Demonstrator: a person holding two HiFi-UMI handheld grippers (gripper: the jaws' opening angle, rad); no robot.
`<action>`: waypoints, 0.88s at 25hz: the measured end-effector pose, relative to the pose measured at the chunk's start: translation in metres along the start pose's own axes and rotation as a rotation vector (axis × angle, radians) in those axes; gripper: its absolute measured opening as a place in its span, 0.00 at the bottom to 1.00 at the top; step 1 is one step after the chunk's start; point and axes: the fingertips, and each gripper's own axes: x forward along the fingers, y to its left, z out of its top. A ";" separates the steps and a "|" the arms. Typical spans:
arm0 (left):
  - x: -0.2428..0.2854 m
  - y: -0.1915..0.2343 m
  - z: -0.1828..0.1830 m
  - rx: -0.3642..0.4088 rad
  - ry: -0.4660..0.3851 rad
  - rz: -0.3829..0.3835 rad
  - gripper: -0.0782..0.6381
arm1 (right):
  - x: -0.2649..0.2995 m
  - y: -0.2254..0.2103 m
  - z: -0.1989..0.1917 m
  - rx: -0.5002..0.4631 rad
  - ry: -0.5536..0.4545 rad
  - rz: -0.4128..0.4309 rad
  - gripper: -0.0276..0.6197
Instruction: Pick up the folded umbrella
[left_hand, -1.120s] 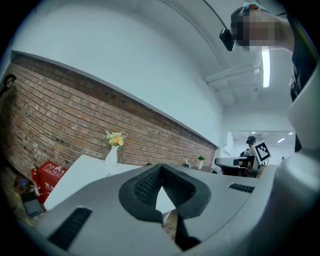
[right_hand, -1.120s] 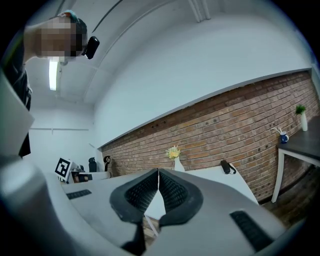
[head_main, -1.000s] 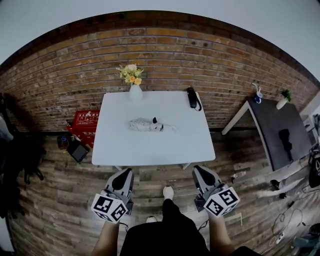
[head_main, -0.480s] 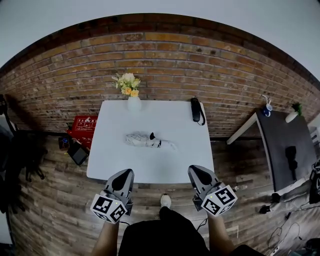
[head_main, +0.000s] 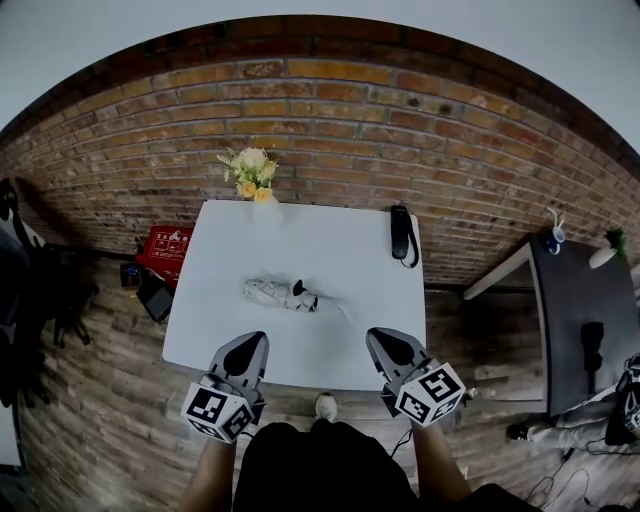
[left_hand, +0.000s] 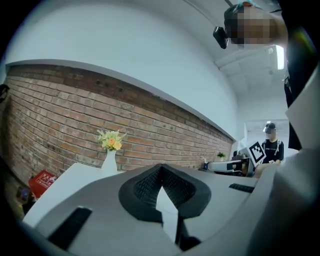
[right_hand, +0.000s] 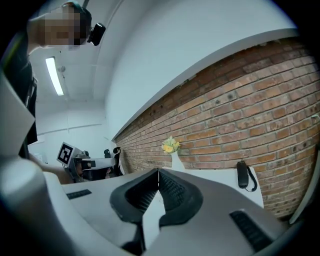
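Indoors, white table (head_main: 345, 235), folded umbrella (head_main: 279, 293), brick wall (head_main: 330, 110)

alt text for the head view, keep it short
A folded umbrella lies near the middle of a white table, untouched; the left gripper and right gripper, both shut and empty, hover at its near edge. A vase of flowers and a black handset sit at the far edge by a brick wall.
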 end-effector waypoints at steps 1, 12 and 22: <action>0.004 0.003 -0.001 -0.008 0.004 0.008 0.12 | 0.004 -0.004 -0.001 -0.001 0.007 0.004 0.08; 0.035 0.016 -0.006 0.025 0.061 0.003 0.12 | 0.045 -0.015 -0.013 0.005 0.070 0.063 0.07; 0.066 0.023 -0.014 0.050 0.115 -0.116 0.12 | 0.068 -0.023 -0.032 -0.035 0.121 -0.017 0.08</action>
